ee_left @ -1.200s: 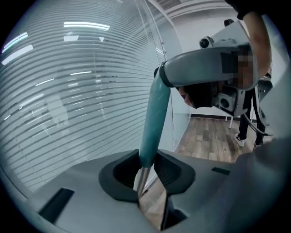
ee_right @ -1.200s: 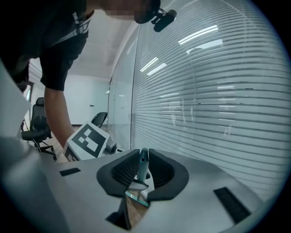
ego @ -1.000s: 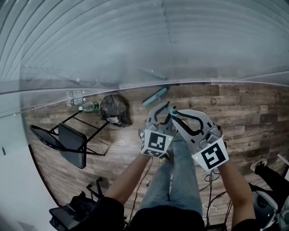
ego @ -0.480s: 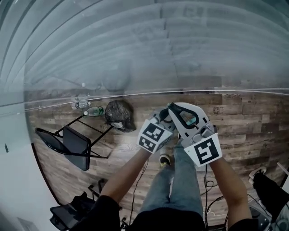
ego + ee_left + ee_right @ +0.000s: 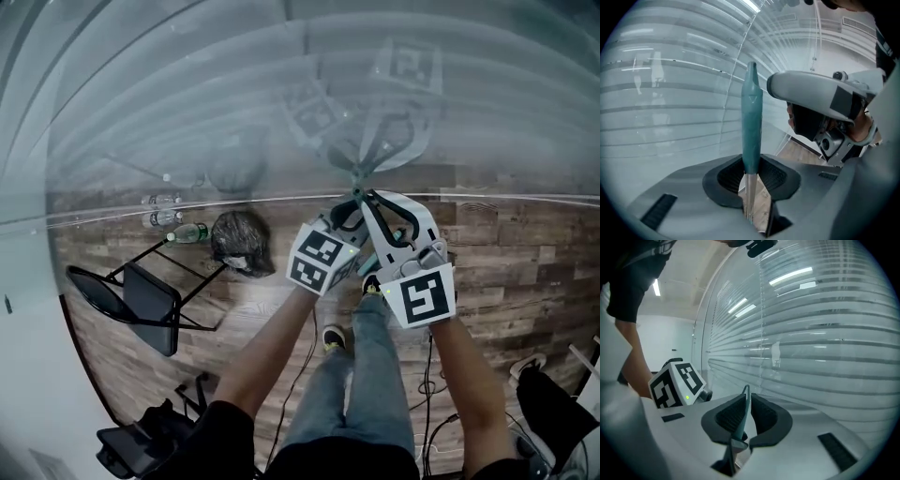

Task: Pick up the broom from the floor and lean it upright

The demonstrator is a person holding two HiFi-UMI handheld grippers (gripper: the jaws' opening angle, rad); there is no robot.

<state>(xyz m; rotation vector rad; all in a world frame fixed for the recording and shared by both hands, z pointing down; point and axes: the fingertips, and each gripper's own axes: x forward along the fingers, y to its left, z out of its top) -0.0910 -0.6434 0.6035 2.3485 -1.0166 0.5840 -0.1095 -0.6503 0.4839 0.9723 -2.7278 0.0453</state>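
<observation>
Broom [image 5: 752,117]: teal handle end points up, centre of the left gripper view, close to the frosted glass wall [image 5: 141,112]. Left gripper [image 5: 752,178] clamped on the handle. Right gripper [image 5: 743,417] clamped near its tip. Folding chair [image 5: 141,300] at the head view's lower left.

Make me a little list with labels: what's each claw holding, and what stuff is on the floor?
left claw: shut on the teal broom handle
right claw: shut on a thin teal part of the broom handle too
broom head: out of sight
in front: striped glass wall
on the wooden floor: folding chair, black bag, bottles
</observation>
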